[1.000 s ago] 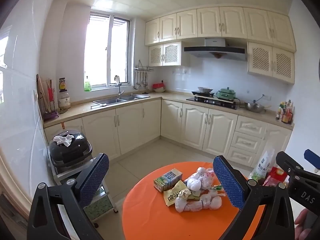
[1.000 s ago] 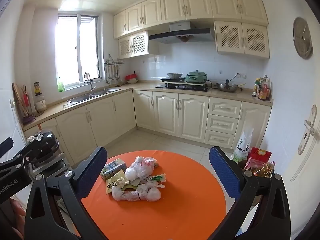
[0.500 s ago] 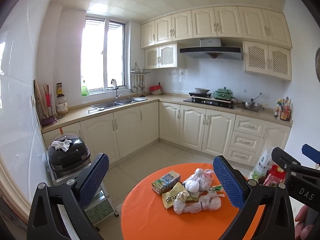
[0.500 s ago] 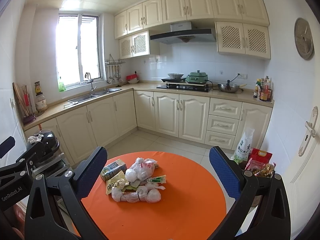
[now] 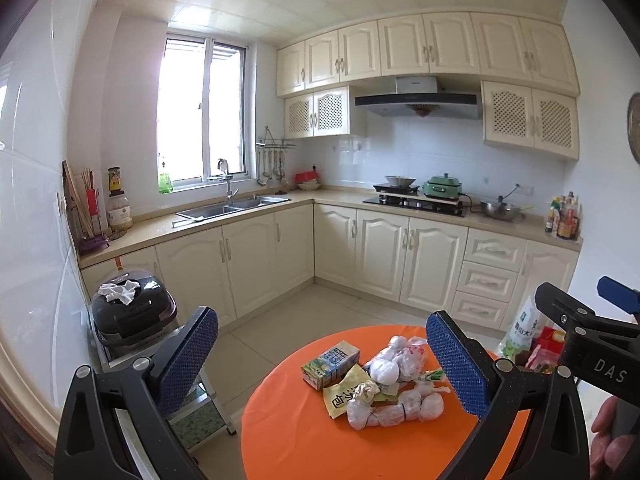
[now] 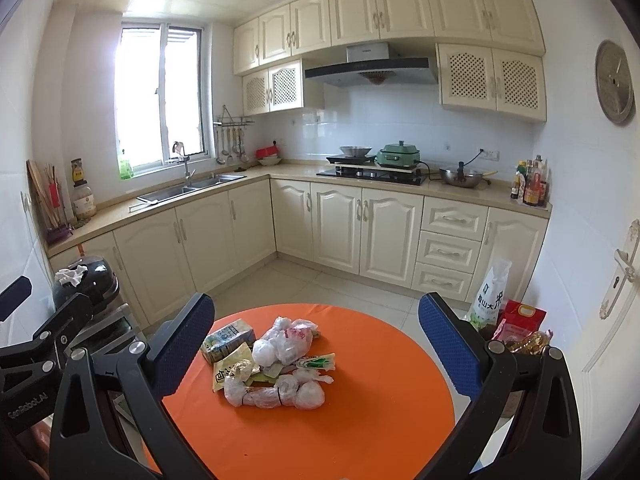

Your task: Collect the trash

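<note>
Bare orange table (image 6: 360, 420) rings the trash pile (image 6: 272, 364) — open approach on every side.

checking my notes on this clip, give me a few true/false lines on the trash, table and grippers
1. The trash pile lies on an orange round table. True.
2. The left gripper is shut on the carton. False: it is open and empty, and the carton lies on the table.
3. The right gripper is open. True.
4. The table is bare. False: wrappers, bagged wads and a carton lie on it.
5. A white rag lies on the black cooker. True.
</note>
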`<state>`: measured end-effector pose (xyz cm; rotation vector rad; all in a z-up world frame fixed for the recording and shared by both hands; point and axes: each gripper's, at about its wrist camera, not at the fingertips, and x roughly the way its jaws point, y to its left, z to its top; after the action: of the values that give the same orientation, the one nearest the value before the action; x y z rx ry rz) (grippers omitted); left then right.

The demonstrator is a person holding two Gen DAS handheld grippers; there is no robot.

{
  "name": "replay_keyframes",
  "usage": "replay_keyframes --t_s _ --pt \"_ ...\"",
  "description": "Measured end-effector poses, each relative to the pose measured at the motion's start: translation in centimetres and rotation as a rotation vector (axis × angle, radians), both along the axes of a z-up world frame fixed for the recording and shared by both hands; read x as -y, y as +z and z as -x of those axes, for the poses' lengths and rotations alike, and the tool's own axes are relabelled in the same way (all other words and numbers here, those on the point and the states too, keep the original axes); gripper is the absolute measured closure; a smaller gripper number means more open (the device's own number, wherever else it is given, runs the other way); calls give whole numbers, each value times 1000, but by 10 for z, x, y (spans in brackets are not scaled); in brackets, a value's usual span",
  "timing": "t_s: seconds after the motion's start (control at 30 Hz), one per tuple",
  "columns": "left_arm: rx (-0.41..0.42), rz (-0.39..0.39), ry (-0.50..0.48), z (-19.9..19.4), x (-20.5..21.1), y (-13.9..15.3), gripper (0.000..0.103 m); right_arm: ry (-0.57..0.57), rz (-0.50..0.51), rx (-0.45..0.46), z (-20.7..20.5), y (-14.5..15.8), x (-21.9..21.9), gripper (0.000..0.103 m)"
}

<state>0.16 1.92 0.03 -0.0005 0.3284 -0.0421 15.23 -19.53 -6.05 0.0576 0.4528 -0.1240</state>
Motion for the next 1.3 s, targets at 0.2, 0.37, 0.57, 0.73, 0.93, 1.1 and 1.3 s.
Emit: replay_keyframes --t_s 0.2,0.37,0.57,0.73,0.93,1.1,1.3 --pt "-52 6 -1 -20 3 -16 1 14 3 -38 -15 -13 1 0" --pt "-116 0 -9 -46 7 -31 1 14 -10 -94 -32 -34 5 0" --pt "-187 -11 -11 -76 9 -46 1 10 -16 -163 -52 -64 10 0" --pt "-298 -25 -6 -108 10 -79 1 12 -27 -314 -72 -124 20 0" --pt "-407 -28 -5 -141 8 -116 1 32 -70 -466 -95 -195 27 0" --pt "-449 -30 0 -164 7 -141 1 58 -97 -530 -114 -228 21 0" --pt "-495 -19 7 -190 1 -171 1 131 -118 -603 -142 -264 7 0"
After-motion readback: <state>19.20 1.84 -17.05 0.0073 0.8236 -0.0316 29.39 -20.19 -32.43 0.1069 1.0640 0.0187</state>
